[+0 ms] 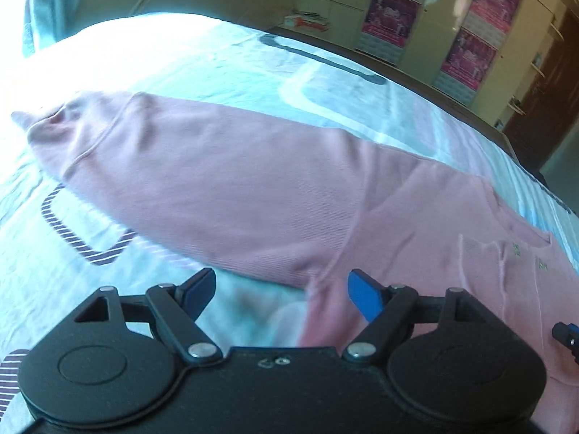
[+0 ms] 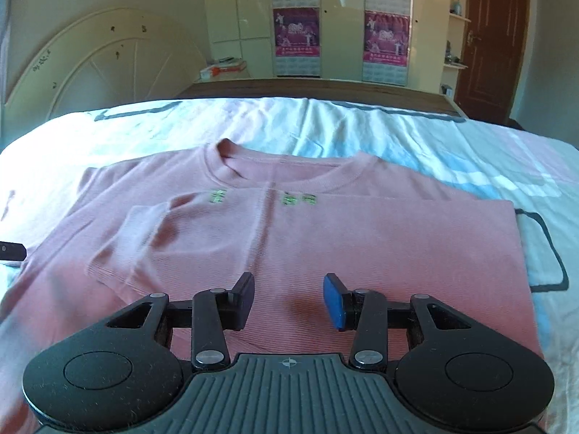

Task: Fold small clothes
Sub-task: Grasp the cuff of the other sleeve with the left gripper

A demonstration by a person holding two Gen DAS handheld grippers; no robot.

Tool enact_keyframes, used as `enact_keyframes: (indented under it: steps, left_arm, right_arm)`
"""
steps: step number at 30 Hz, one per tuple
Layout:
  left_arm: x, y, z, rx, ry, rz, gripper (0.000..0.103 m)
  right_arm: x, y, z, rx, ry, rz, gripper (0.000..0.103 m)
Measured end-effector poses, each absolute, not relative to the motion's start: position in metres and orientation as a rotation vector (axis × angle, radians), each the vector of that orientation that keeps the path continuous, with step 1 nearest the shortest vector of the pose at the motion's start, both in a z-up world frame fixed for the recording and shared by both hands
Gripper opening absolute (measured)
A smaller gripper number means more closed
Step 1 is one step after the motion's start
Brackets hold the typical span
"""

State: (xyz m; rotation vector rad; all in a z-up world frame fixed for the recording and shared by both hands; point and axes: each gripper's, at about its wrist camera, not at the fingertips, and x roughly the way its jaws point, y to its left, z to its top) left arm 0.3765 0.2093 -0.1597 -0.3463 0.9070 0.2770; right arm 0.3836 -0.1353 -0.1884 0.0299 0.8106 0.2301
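We are looking at a pink long-sleeved top (image 2: 325,238) lying flat on the light blue bedsheet (image 2: 416,133), its right sleeve (image 2: 289,231) folded across the chest and its left sleeve (image 1: 202,166) stretching out over the sheet. Our left gripper (image 1: 280,289) is hovering with jaws spread wide and gripping nothing, near that sleeve's underarm. Our right gripper (image 2: 289,300) is hanging above the top's lower front, jaws likewise parted and empty.

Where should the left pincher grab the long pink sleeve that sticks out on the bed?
Best guess: grab the sleeve at its cuff, the far loose end. It lies flat and straight on the bedsheet, so the open left gripper could slide in from that tip, pinch the edge and carry it back over the shirt.
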Motion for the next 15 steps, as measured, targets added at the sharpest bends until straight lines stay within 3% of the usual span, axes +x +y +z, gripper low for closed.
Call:
enact_keyframes:
  steps: [15]
  left_arm:
    - [0.361, 0.371, -0.172, -0.607, 0.813, 0.501, 0.065]
  right_arm:
    - [0.396, -0.021, -0.179, 0.07, 0.811, 0.416, 0.042]
